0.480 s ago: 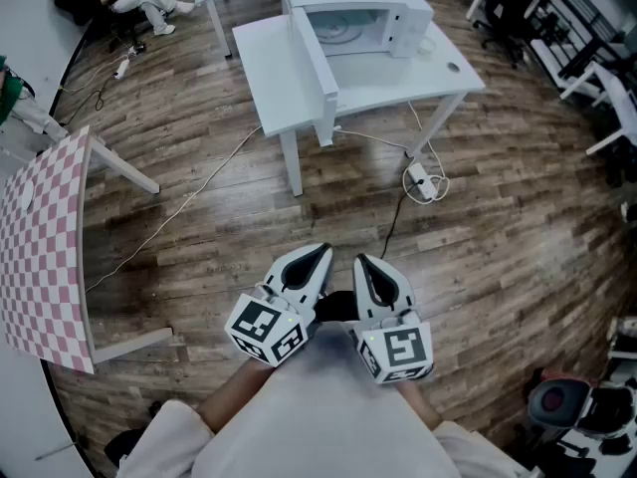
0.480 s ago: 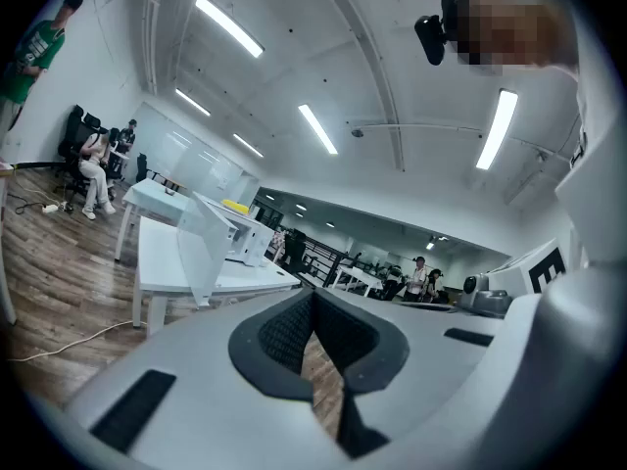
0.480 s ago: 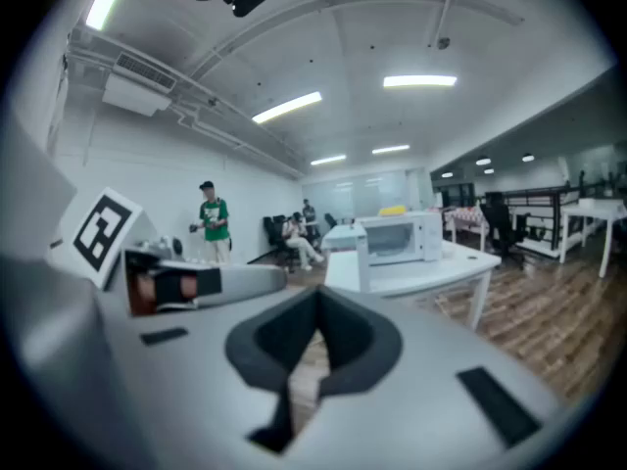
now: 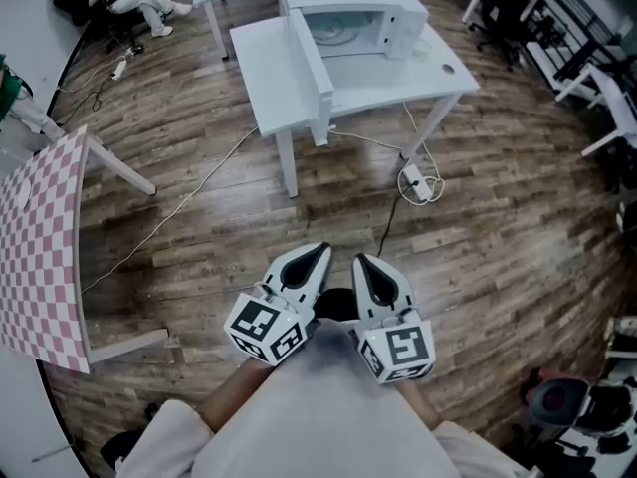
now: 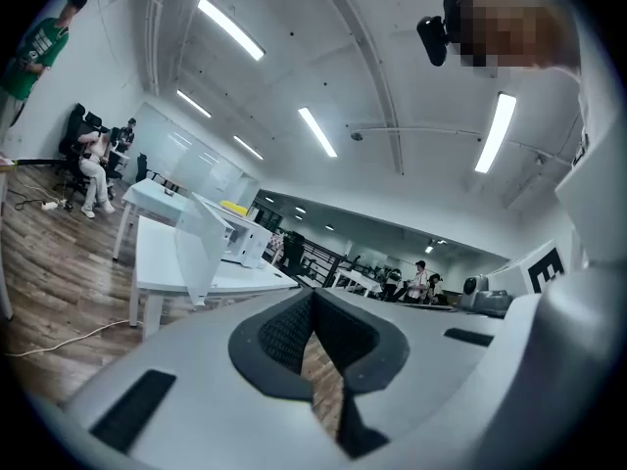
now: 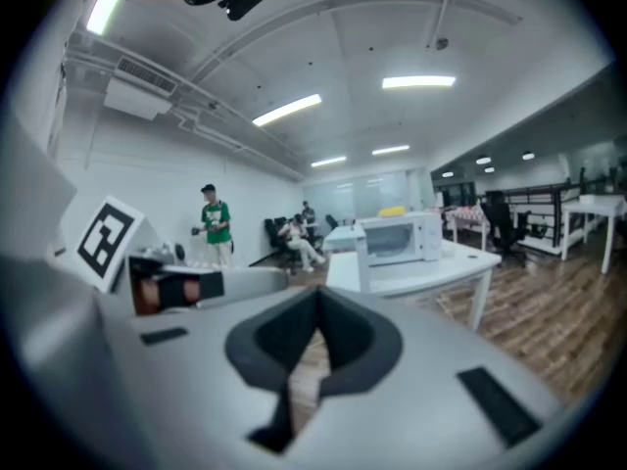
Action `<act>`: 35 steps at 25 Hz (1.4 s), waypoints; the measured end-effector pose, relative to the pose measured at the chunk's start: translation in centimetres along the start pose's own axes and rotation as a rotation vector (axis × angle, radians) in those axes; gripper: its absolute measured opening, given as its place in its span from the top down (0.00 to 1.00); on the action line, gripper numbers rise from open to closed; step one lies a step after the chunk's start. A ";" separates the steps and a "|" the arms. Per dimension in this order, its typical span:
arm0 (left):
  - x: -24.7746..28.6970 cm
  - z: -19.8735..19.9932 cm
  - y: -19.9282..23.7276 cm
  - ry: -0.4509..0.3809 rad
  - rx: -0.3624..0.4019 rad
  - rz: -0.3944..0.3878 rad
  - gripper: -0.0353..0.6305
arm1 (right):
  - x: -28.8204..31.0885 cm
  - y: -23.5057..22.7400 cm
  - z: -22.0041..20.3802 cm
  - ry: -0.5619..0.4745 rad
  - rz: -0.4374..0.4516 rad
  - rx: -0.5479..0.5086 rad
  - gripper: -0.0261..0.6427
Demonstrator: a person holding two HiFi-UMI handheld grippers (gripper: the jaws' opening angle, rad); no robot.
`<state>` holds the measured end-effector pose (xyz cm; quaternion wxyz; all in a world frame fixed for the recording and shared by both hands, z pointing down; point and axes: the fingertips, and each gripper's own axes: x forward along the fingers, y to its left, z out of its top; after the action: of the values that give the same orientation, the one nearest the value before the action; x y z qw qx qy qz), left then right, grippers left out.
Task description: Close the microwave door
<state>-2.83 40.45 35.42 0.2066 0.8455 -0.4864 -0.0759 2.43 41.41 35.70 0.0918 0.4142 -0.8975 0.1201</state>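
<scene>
Standing open, microwave door [image 4: 311, 68] lies well beyond closed left claw [image 4: 320, 255] and right claw [image 4: 363, 263].

White microwave [image 4: 370, 16], upright on the far part of a white table [image 4: 443, 76], open cavity facing the near edge. Door [image 4: 312, 60] wide open: hinged at the cavity's left, swung out over the tabletop, standing roughly square to the front. Round turntable [image 4: 333, 30] shows inside the cavity.
</scene>
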 end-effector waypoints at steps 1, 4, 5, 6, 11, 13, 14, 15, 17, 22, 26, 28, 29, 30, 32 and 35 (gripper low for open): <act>0.0 0.0 -0.1 -0.001 -0.002 -0.001 0.92 | -0.1 0.0 0.0 -0.002 0.005 0.014 0.93; 0.1 -0.1 -0.4 0.000 -0.009 -0.004 0.92 | -0.4 -0.2 0.0 -0.008 0.006 0.033 0.93; 0.2 -0.3 -0.4 0.001 -0.011 -0.005 0.92 | -0.5 -0.2 -0.1 -0.011 0.005 0.036 0.93; 0.2 -0.4 -0.5 0.002 -0.012 -0.006 0.92 | -0.6 -0.3 -0.1 -0.015 0.005 0.039 0.93; 0.5 -0.3 0.4 0.008 -0.025 0.006 0.92 | -0.2 -0.7 0.0 -0.022 -0.003 0.050 0.93; 0.6 -0.1 0.9 0.008 -0.023 0.013 0.92 | 0.2 -0.9 0.1 -0.023 -0.005 0.056 0.93; 0.7 0.1 1.2 0.006 -0.021 0.016 0.92 | 0.4 -1.0 0.3 -0.026 -0.005 0.059 0.93; 0.8 0.4 1.5 0.002 -0.020 0.019 0.92 | 0.7 -1.1 0.5 -0.031 -0.004 0.061 0.93; 1.1 1.0 2.0 -0.007 -0.029 0.022 0.92 | 1.4 -1.3 0.9 -0.040 0.006 0.063 0.93; 2.5 1.9 3.4 -0.012 -0.047 0.029 0.92 | 3.2 -2.3 1.8 -0.039 0.020 0.061 0.93; 4.0 1.9 4.0 0.004 -0.059 0.033 0.92 | 4.4 -3.7 2.2 -0.034 0.013 0.075 0.93; 4.6 2.0 4.5 0.011 -0.061 0.036 0.92 | 5.1 -4.3 2.4 -0.030 0.015 0.082 0.93; 5.0 2.1 4.9 0.014 -0.063 0.040 0.92 | 5.6 -4.5 2.4 -0.027 0.017 0.083 0.93; 5.3 2.1 5.3 0.017 -0.067 0.044 0.92 | 6.0 -4.8 2.5 -0.024 0.019 0.084 0.93; 6.1 2.2 6.1 0.027 -0.075 0.055 0.92 | 7.0 -5.3 2.7 -0.017 0.025 0.086 0.93; 7.3 2.3 7.1 0.041 -0.079 0.062 0.92 | 8.3 -6.4 2.9 -0.004 0.029 0.095 0.93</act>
<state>-5.45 30.46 36.83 0.2519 0.8227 -0.5046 -0.0713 1.79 30.58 36.01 0.0686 0.4052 -0.8970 0.1629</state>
